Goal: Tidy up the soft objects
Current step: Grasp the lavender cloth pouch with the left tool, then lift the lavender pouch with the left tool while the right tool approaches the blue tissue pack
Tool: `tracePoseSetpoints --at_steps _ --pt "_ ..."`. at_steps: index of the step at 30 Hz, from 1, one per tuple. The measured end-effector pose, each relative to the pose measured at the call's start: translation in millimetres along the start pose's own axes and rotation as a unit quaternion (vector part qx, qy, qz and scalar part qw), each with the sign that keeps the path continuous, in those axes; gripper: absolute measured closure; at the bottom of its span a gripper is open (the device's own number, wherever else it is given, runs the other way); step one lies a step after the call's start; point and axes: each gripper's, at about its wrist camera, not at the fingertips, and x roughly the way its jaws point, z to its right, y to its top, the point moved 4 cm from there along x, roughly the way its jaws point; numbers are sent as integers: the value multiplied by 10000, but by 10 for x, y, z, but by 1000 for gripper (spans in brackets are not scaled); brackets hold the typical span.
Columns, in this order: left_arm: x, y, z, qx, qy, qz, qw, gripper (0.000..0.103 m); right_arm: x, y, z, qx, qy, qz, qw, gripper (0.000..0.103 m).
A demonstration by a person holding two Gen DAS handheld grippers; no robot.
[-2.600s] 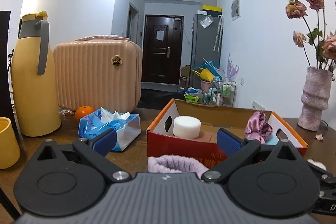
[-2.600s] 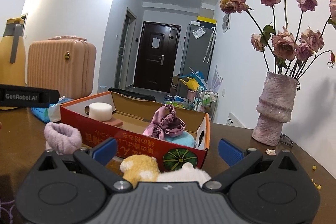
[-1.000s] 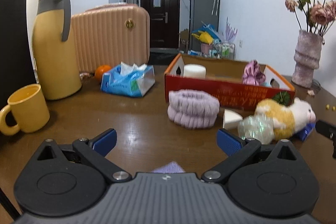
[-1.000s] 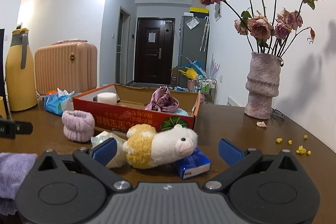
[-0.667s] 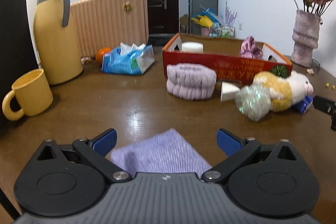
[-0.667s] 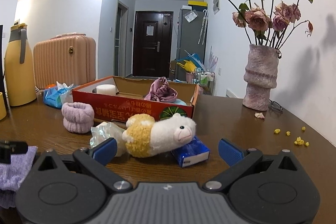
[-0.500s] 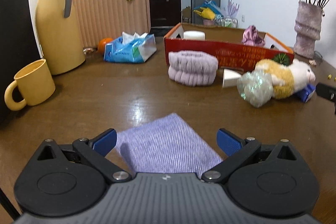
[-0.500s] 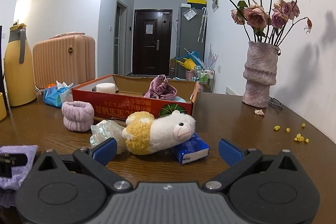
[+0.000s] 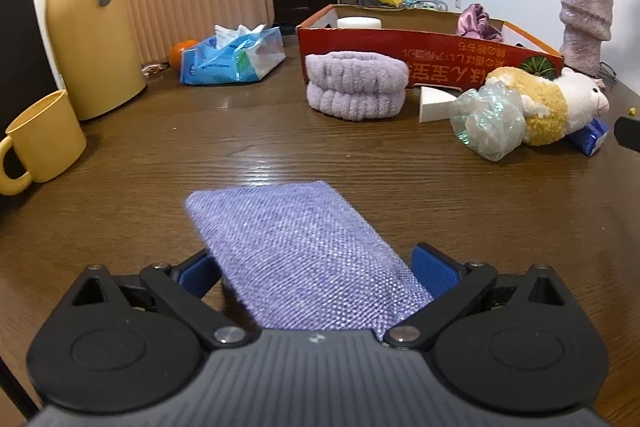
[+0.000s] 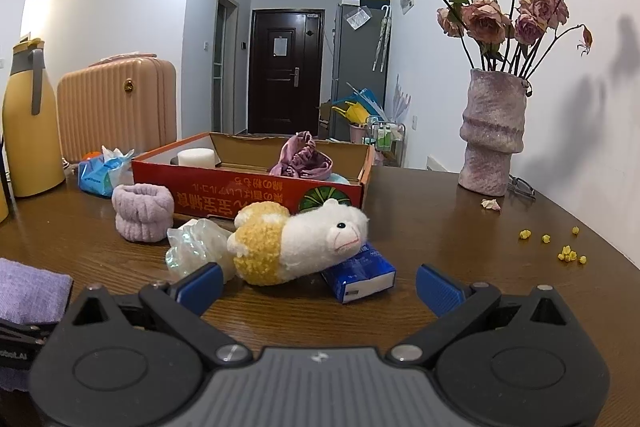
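A folded purple cloth (image 9: pixel 304 259) is seen lying flat on the brown table (image 9: pixel 360 163). It lies between the two blue pads of the left gripper (image 9: pixel 316 269), whose jaws are wide apart but closing in on it. The left pad (image 9: pixel 196 273) looks to be right against the cloth's edge, and the right pad (image 9: pixel 434 269) is just beside the other edge. It cannot be told if the cloth is being squeezed yet.

The right gripper (image 10: pixel 318 285) is held low over the table with its jaws wide apart, and nothing is held between them. Just past it, a plush toy (image 10: pixel 296 243) in white and yellow is seen lying on its side. Its head rests on a small blue packet (image 10: pixel 360 279). A crumpled clear bag (image 10: pixel 196 251) is touching the toy's yellow end.

A fluffy purple band (image 10: pixel 142 213) sits on the table just in front of a red box (image 10: pixel 256 201). Inside the box, a white round sponge (image 10: pixel 196 158) is at the left end and a shiny pink scrunchie (image 10: pixel 300 157) is nearer the right end. A white wedge (image 9: pixel 434 105) lies between the band and the clear bag.

Farther off, a blue tissue pack (image 9: pixel 232 57), an orange (image 9: pixel 180 51), a yellow jug (image 9: pixel 92 19) and a yellow cup (image 9: pixel 40 141) are seen on the left side of the table. A vase of dried roses (image 10: pixel 494 143) stands on the right side.
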Motion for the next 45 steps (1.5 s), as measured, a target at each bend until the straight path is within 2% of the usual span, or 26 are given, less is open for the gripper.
tracePoseSetpoints --at_steps 5,10,21,30,36,45 --pt "-1 55 96 204 -428 134 9988 48 16 -8 8 4 -16 -36 10000 0" --pt "18 135 193 438 -653 278 9965 61 52 -21 8 3 -35 -105 9999 0" --pt "77 531 208 543 -583 1061 9912 62 136 -56 21 17 -93 -235 9997 0" --pt "198 621 -24 240 -542 1119 9920 62 248 -84 84 110 -204 -420 9988 0" --pt "168 637 -80 148 -530 1206 9912 62 415 -88 256 467 -101 -529 9975 0" --pt "181 619 -64 162 -507 1201 9913 62 886 -68 330 -67 -340 -991 9945 1"
